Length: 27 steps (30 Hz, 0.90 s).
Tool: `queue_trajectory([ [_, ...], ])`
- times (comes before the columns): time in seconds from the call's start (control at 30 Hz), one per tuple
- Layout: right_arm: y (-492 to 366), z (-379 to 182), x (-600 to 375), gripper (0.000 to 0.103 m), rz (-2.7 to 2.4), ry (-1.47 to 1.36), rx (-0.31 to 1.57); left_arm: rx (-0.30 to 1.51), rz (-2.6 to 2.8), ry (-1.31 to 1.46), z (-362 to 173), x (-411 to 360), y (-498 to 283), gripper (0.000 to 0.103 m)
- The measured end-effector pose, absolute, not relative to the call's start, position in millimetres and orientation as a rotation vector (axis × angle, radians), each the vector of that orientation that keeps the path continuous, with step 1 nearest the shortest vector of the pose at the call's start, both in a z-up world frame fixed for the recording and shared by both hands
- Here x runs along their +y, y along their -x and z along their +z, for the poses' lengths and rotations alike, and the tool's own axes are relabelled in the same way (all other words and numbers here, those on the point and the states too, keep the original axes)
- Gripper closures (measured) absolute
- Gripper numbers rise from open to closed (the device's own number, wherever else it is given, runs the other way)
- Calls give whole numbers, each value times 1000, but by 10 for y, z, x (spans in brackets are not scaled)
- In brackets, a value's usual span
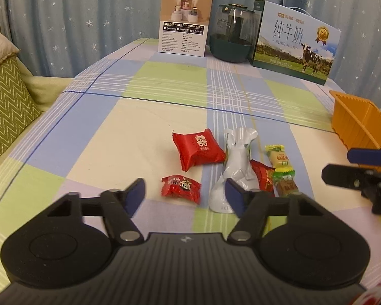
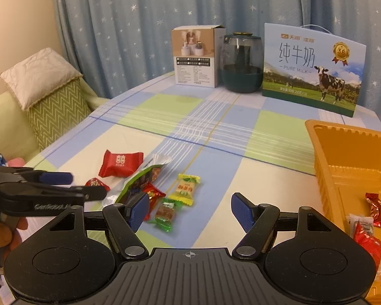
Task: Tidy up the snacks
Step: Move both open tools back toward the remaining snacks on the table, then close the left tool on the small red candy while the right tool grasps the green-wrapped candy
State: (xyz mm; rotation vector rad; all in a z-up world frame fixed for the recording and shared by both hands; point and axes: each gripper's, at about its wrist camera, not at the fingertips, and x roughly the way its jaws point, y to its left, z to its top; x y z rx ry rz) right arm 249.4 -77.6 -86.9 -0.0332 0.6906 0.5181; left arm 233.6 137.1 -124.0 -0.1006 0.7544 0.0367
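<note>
Several wrapped snacks lie on the checked tablecloth: a big red pillow pack (image 1: 198, 148) (image 2: 120, 164), a small red candy (image 1: 180, 188) (image 2: 97, 183), a silver-and-green pouch (image 1: 235, 167) (image 2: 139, 183), another small red candy (image 1: 263, 175) (image 2: 153, 193), a yellow candy (image 1: 279, 158) (image 2: 186, 186) and a green-brown candy (image 1: 287, 184) (image 2: 166, 213). An orange tray (image 1: 355, 122) (image 2: 343, 162) at the right holds a few red candies (image 2: 374, 209). My left gripper (image 1: 185, 194) (image 2: 71, 183) is open and empty over the small red candy. My right gripper (image 2: 190, 209) (image 1: 343, 165) is open and empty, beside the tray.
At the table's back stand a white product box (image 1: 184, 23) (image 2: 196, 56), a dark glass jar (image 1: 232, 33) (image 2: 241, 63) and a milk carton box (image 1: 296, 43) (image 2: 312, 68). A sofa with a green zigzag cushion (image 1: 7, 101) (image 2: 56, 111) is at the left.
</note>
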Motion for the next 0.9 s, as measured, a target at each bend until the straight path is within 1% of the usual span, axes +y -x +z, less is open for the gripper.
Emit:
queue_trajectory([
  [0.17,-2503,-884,-785,31,513,31,695,744,44,86,-1296,1352,-2368,54],
  [0.2,-2509,-883,-787,31,512,30,696,745,46,82,-1309,1351,-2371,60],
  [0.23,-2511,-882,-788,31,511,29,697,746,45,80,-1320,1351,-2376,64],
  [0.27,-2511,-885,-787,31,512,29,698,748,47,79,-1331,1355,-2375,66],
  [0.3,-2510,-887,-782,31,513,30,698,750,51,78,-1343,1357,-2376,71],
  [0.4,-2505,-897,-771,31,518,25,704,757,59,78,-1350,1361,-2383,79],
  [0.57,-2517,-960,-713,31,533,21,722,762,60,55,-1305,1321,-2347,82],
  [0.63,-2515,-999,-671,40,550,20,732,763,68,59,-1270,1319,-2323,82],
  [0.67,-2520,-1024,-646,48,560,23,740,763,72,67,-1251,1328,-2304,82],
  [0.77,-2528,-1103,-583,50,578,14,758,758,76,86,-1169,1352,-2255,82],
  [0.83,-2543,-1141,-550,54,589,7,765,744,76,92,-1107,1359,-2230,82],
  [0.9,-2555,-1169,-505,62,590,18,765,728,70,101,-1053,1360,-2217,82],
])
